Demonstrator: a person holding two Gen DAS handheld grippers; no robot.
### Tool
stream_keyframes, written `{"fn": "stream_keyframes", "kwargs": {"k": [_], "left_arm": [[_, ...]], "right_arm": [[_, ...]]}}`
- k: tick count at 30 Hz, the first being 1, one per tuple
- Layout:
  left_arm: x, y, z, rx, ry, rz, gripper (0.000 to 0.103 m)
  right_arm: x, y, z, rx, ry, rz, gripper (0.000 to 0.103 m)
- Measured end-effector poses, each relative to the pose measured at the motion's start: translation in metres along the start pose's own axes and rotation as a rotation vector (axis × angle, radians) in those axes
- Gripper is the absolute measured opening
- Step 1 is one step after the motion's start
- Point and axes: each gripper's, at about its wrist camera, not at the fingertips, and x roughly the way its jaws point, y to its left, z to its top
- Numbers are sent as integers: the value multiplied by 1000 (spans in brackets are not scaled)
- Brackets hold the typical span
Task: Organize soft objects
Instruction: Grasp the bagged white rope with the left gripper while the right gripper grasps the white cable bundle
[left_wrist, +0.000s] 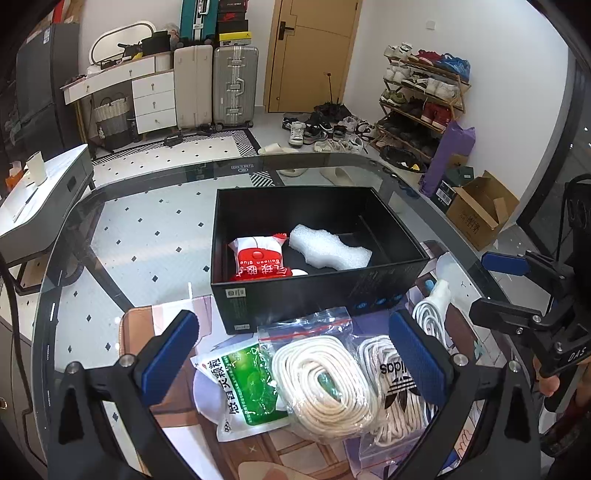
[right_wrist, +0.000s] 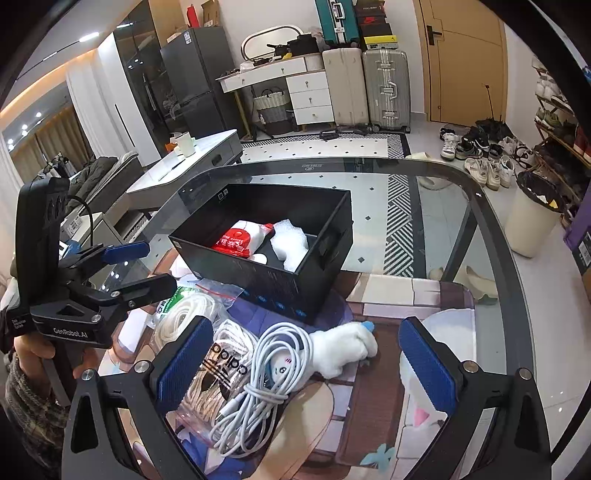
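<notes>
A black box (left_wrist: 295, 299) (right_wrist: 280, 280) stands on the glass table and holds a red-and-white packet (left_wrist: 258, 258) (right_wrist: 240, 236) and a white foam piece (left_wrist: 328, 247) (right_wrist: 290, 243). In front of it lie a green sachet (left_wrist: 247, 387), a bagged coil of cream rope (left_wrist: 321, 380) (right_wrist: 184, 314), a bag of white laces (left_wrist: 395, 387) (right_wrist: 218, 373), a white cable (right_wrist: 258, 373) (left_wrist: 428, 317) and a white plush toy (right_wrist: 343, 347). My left gripper (left_wrist: 295, 365) is open above the rope bag. My right gripper (right_wrist: 306, 365) is open above the cable and plush.
The items lie on a printed mat (right_wrist: 388, 295) on the glass table (left_wrist: 147, 229). A white round object (right_wrist: 450, 332) lies at the mat's right. Beyond the table are suitcases (left_wrist: 218, 85), a shoe rack (left_wrist: 424, 96) and a cardboard box (left_wrist: 480, 206).
</notes>
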Motion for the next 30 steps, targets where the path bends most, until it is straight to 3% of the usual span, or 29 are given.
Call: {"fn": "stream_keyframes", "kwargs": {"k": [12, 30], "left_arm": [[-5, -8, -19, -11, 8, -9, 103], [16, -17, -36, 10, 77, 0, 103]], "right_arm": [[-10, 5, -24, 39, 22, 13, 102], [14, 13, -48, 124, 93, 60, 102]]}}
